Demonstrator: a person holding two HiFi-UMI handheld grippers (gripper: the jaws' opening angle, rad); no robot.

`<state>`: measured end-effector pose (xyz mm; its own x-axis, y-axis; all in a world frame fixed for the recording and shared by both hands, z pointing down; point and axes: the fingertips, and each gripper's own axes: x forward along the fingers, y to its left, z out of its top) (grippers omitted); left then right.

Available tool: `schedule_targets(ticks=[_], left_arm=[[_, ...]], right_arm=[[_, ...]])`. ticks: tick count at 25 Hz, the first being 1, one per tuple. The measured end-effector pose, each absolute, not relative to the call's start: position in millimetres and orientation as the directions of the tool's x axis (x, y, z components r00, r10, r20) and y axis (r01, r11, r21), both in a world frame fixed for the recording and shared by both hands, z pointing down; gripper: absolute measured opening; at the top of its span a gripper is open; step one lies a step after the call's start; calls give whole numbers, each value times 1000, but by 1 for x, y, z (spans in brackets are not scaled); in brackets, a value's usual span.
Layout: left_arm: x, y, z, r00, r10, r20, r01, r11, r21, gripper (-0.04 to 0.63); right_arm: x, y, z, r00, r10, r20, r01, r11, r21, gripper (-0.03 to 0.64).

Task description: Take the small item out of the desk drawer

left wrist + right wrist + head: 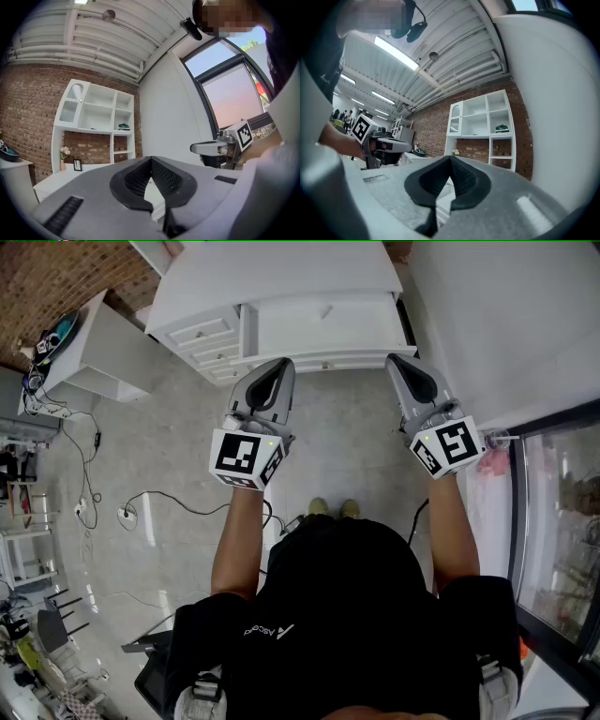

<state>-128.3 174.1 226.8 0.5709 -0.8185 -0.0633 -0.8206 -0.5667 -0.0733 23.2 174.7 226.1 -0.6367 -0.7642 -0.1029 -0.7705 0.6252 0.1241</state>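
A white desk (pixel 281 282) stands ahead of me at the top of the head view. It has a stack of small drawers (pixel 208 343) on its left and a wide drawer (pixel 323 322) in the middle, and all of them look closed. No small item shows in any view. My left gripper (pixel 284 364) and right gripper (pixel 394 360) are held side by side in the air, short of the desk front and pointing at it. In the left gripper view (pixel 151 160) and the right gripper view (pixel 450 159) the jaws meet at the tips with nothing between them.
A white shelf unit (pixel 98 117) rises over the desk against the brick wall. A low white side table (pixel 103 352) stands to the left, with cables (pixel 141 507) trailing over the grey floor. A white wall (pixel 506 315) and a window (pixel 562 521) close in the right side.
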Motion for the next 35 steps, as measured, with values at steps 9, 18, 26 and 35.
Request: schedule_targets(ticks=[9, 18, 26, 35], left_arm=[[-126, 176, 223, 585, -809, -59, -811, -583, -54, -2], [-137, 166, 227, 583, -809, -65, -812, -582, -41, -2], [-158, 151, 223, 596, -798, -88, -802, -597, -27, -2], [-179, 125, 220, 615, -785, -83, -789, -614, -38, 45]], right_arm=[[17, 175, 223, -641, -758, -121, -768, 631, 112, -2], [11, 168, 227, -631, -768, -112, -776, 621, 110, 0], [-11, 157, 226, -615, -781, -108, -788, 604, 119, 0], [-41, 142, 225, -598, -796, -96, -800, 585, 135, 0]])
